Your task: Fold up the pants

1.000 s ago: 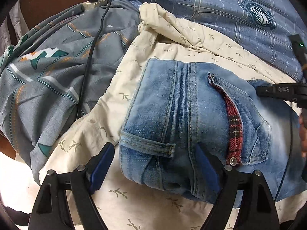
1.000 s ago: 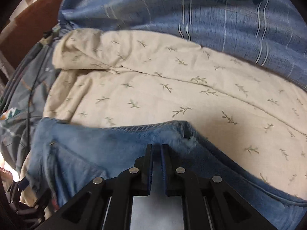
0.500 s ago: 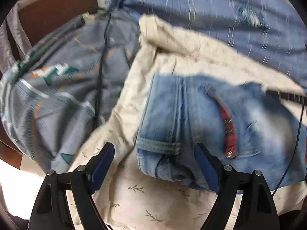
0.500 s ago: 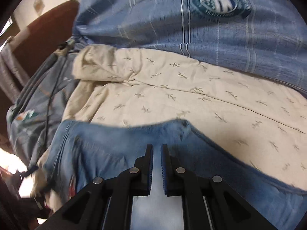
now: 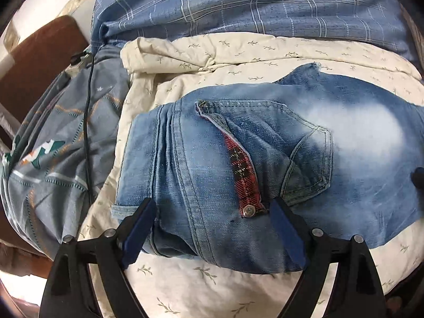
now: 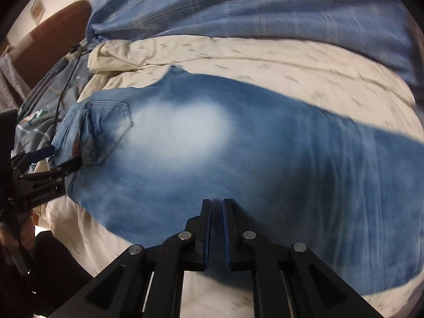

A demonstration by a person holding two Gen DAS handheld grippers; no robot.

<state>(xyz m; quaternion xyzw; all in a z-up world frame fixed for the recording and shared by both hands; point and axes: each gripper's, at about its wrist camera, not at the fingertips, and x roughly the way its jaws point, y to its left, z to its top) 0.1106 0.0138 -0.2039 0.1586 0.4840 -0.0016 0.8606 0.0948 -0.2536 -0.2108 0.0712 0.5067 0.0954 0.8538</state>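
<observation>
Home bedroom; bed with cream leaf-print quilt point(image 5: 238, 53); blue plaid duvet point(image 5: 212, 8); brown headboard point(image 5: 39, 61).

Pants point(image 5: 265, 159) on the leaf-print sheet point(image 5: 238, 53), plaid bedding point(image 5: 238, 8) behind.

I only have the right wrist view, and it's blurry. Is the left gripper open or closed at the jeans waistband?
Observer: Open. In the left wrist view the left gripper has its jaws spread wide over the waistband end of the jeans.
Operator: What's that red bit by the pocket?
Observer: A red plaid strip along the pocket opening, ending in a metal rivet.
</observation>
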